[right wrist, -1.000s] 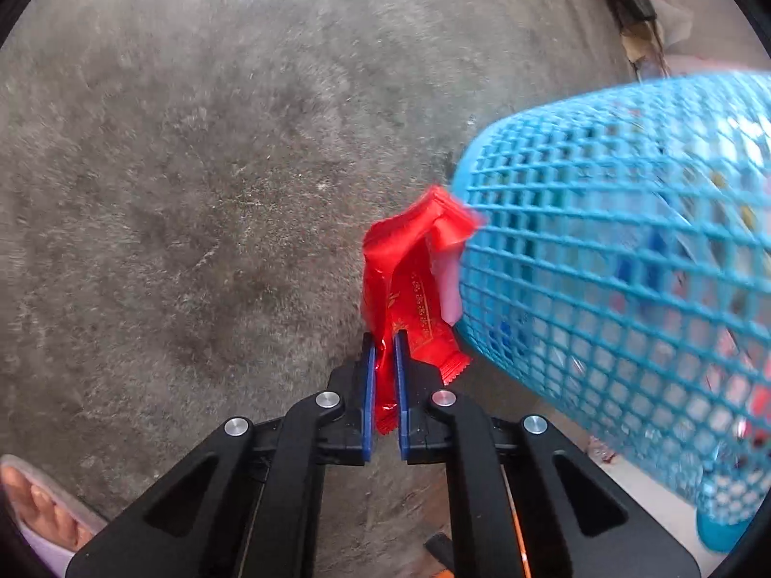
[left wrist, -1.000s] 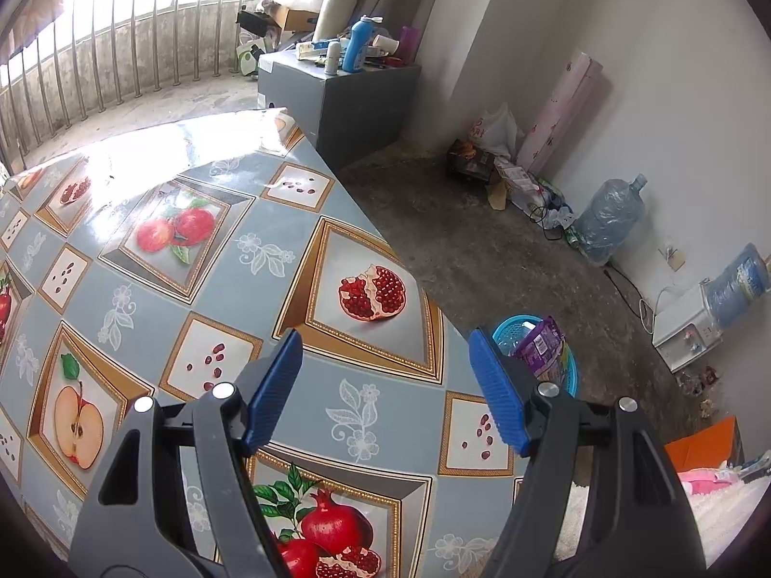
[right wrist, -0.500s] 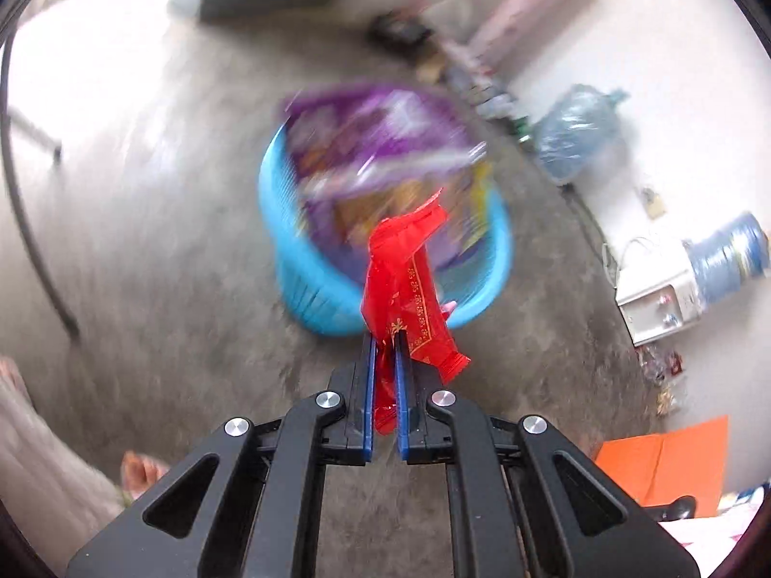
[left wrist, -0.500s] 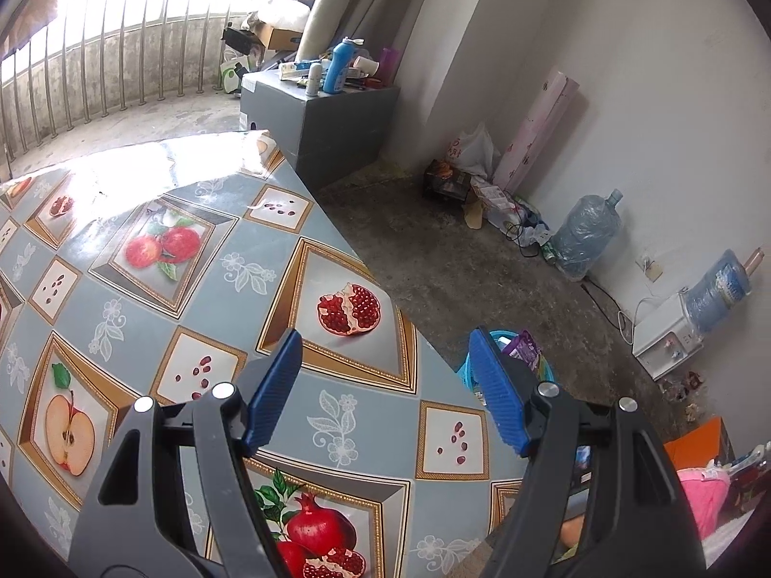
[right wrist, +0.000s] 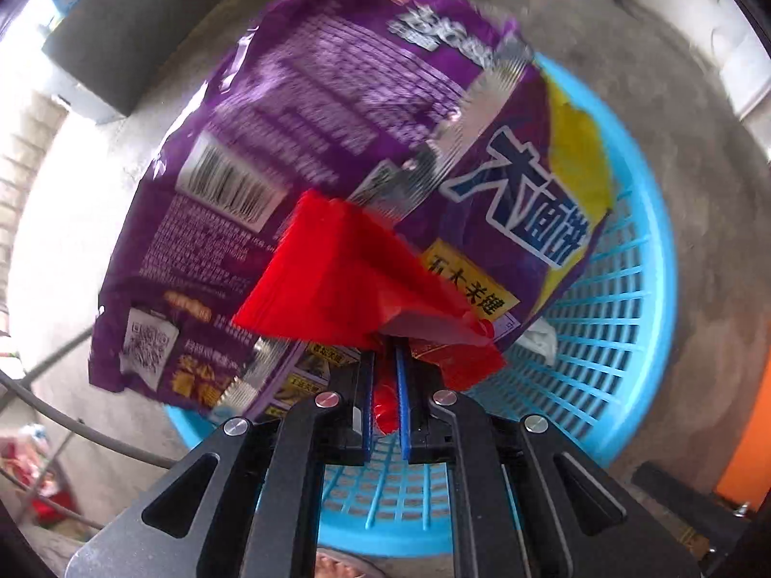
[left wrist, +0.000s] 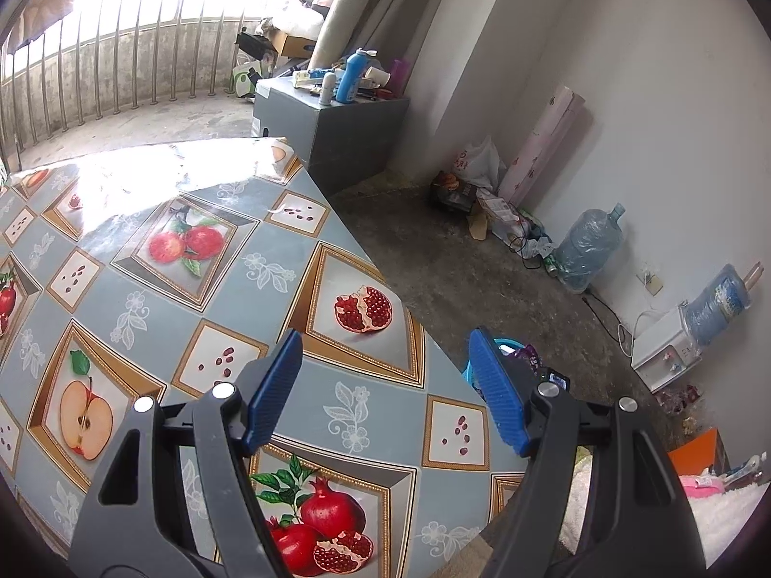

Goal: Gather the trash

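Now | right gripper point(right wrist: 384, 385) fingers clamped on red wrapper point(right wrist: 356, 284) — light, crinkly, slippery film; hold its bunched end | over blue basket point(right wrist: 641, 289) | left gripper point(left wrist: 385, 390) wide, empty above counter point(left wrist: 144, 221)

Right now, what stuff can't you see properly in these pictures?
- Right wrist view: most of the blue basket's inside is hidden by the big purple bag.
- Right wrist view: the purple bag's small print is blurred.
- Right wrist view: the red wrapper's lower end is hidden inside the right gripper.
- Left wrist view: the basket is mostly hidden behind the left gripper and the table edge.
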`<control>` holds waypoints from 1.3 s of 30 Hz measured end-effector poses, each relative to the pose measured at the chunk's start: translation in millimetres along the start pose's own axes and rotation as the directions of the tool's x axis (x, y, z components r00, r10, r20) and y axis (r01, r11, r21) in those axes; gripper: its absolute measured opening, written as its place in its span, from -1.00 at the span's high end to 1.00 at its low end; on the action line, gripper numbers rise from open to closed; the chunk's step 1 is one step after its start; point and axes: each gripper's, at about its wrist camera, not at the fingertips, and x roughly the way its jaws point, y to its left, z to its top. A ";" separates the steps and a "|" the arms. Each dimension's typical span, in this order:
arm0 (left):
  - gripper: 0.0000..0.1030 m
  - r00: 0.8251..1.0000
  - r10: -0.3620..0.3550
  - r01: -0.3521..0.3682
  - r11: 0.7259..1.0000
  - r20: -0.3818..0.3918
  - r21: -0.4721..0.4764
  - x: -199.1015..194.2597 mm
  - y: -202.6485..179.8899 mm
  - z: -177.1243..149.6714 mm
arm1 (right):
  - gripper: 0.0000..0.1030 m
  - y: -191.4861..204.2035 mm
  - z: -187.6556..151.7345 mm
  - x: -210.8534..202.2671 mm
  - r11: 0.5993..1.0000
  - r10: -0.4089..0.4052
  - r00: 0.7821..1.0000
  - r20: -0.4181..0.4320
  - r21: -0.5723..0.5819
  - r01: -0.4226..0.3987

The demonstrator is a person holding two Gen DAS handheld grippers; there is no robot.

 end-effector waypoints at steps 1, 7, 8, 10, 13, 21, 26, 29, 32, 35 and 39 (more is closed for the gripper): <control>-0.31 1.000 0.001 -0.001 1.000 -0.002 -0.003 0.3 0.3 -0.3 | 0.83 -5.4 2.1 -0.4 0.999 0.034 0.999 -0.012 0.013 -0.034; -0.31 1.000 -0.020 0.020 1.000 0.007 -0.005 -3.5 -7.5 -3.8 | 0.55 -44.1 14.0 -24.7 0.974 0.213 0.976 -0.037 0.090 -0.209; -0.31 1.000 -0.024 0.024 1.000 0.011 -0.002 -5.2 -8.9 -4.3 | 0.44 -49.7 15.3 -30.9 0.969 0.232 0.972 -0.033 0.097 -0.228; -0.31 0.999 -0.033 0.033 0.999 0.016 -0.001 -7.6 -10.5 -6.4 | 0.16 -59.4 16.4 -42.7 0.962 0.258 0.966 -0.023 0.101 -0.254; -0.31 0.999 -0.043 0.043 0.999 0.017 -0.005 -10.6 -11.8 -9.2 | 0.06 -66.4 17.3 -51.5 0.955 0.275 0.961 -0.027 0.125 -0.270; -0.31 0.998 -0.054 0.054 0.999 0.037 -0.001 -27.9 -12.2 -16.3 | 0.01 -90.5 20.3 -88.7 0.908 0.355 0.931 0.078 0.206 -0.364; -0.42 0.997 -0.044 0.044 0.999 0.070 0.003 -46.8 -13.4 -20.9 | 0.01 -82.2 -3.2 -144.9 0.901 0.366 0.908 0.206 0.166 -0.401; -0.49 0.995 -0.041 0.042 0.999 0.086 -0.002 -59.7 -14.8 -25.3 | 0.01 -63.7 -21.1 -188.0 0.911 0.371 0.890 0.263 0.083 -0.404; -0.56 0.994 -0.035 0.035 0.999 0.108 -0.002 -74.5 -17.2 -32.0 | -0.03 -36.8 -44.7 -234.6 0.926 0.369 0.871 0.324 -0.048 -0.375; -0.64 0.992 0.013 -0.012 1.000 0.127 -0.006 -88.2 -21.2 -40.6 | -0.32 5.1 -70.0 -291.8 0.925 0.378 0.837 0.396 -0.208 -0.319; -0.74 0.984 0.089 -0.085 0.996 0.155 -0.033 -107.8 -27.1 -55.9 | -0.70 56.1 -124.0 -364.7 0.878 0.446 0.766 0.463 -0.393 -0.273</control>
